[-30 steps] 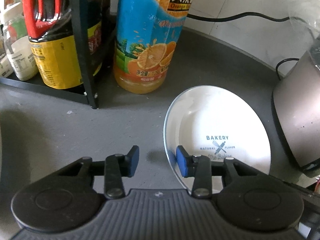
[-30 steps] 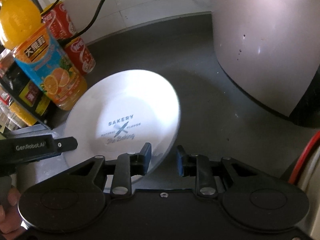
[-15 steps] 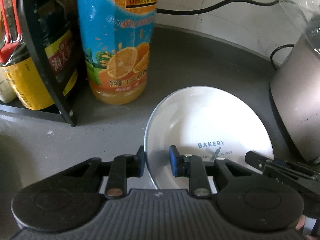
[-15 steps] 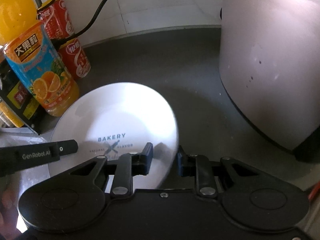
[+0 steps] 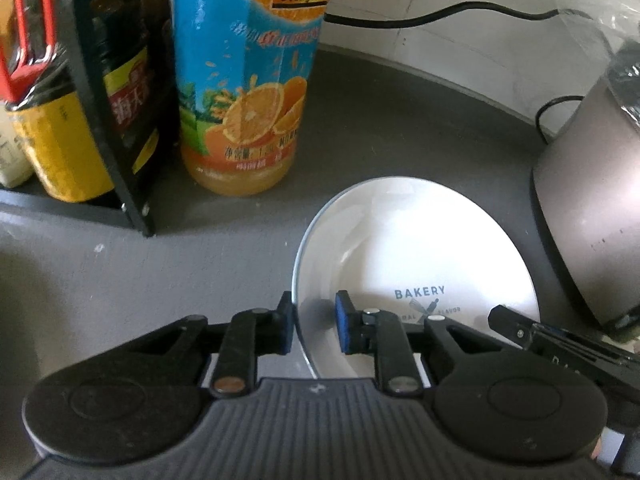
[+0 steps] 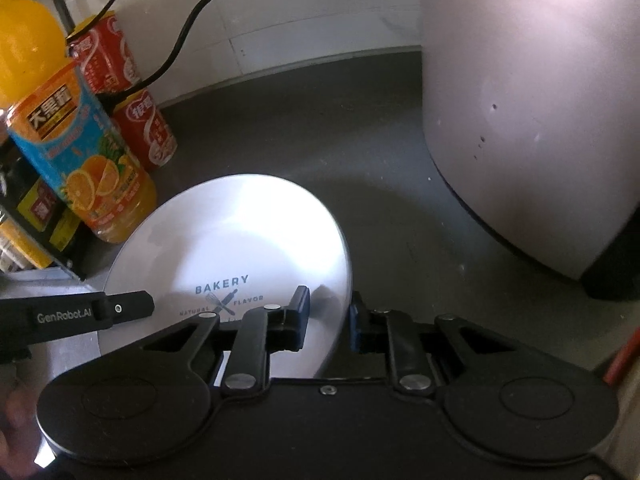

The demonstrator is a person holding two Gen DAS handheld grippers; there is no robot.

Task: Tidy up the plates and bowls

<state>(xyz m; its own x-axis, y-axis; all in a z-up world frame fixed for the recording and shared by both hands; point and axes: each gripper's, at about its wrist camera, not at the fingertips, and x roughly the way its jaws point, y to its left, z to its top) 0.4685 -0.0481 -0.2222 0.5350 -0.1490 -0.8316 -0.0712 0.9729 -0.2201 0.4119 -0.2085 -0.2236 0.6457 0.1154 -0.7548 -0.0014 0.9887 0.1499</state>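
Observation:
A white plate (image 5: 420, 248) printed with BAKERY lies on the dark grey counter (image 5: 120, 280). My left gripper (image 5: 315, 328) straddles its left rim, with one blue pad outside the rim and the other inside. Its jaws are closing, and a strip of plate still shows between the pads. My right gripper (image 6: 328, 322) straddles the right rim of the plate (image 6: 240, 232) in the same way. It is closing too, with a little room left. The left gripper's finger (image 6: 120, 308) shows in the right wrist view.
A tall orange juice bottle (image 5: 244, 100) and a black rack (image 5: 120, 128) of sauce bottles stand left of the plate. Two red cans (image 6: 132, 100) sit behind the bottle. A large silver appliance (image 6: 540, 120) stands close on the right, with black cables along the wall.
Both pairs of jaws have narrowed. The left gripper has slid right, so the plate's rim, which was beside its right pad, now sits between its pads. The right gripper stayed on the right rim.

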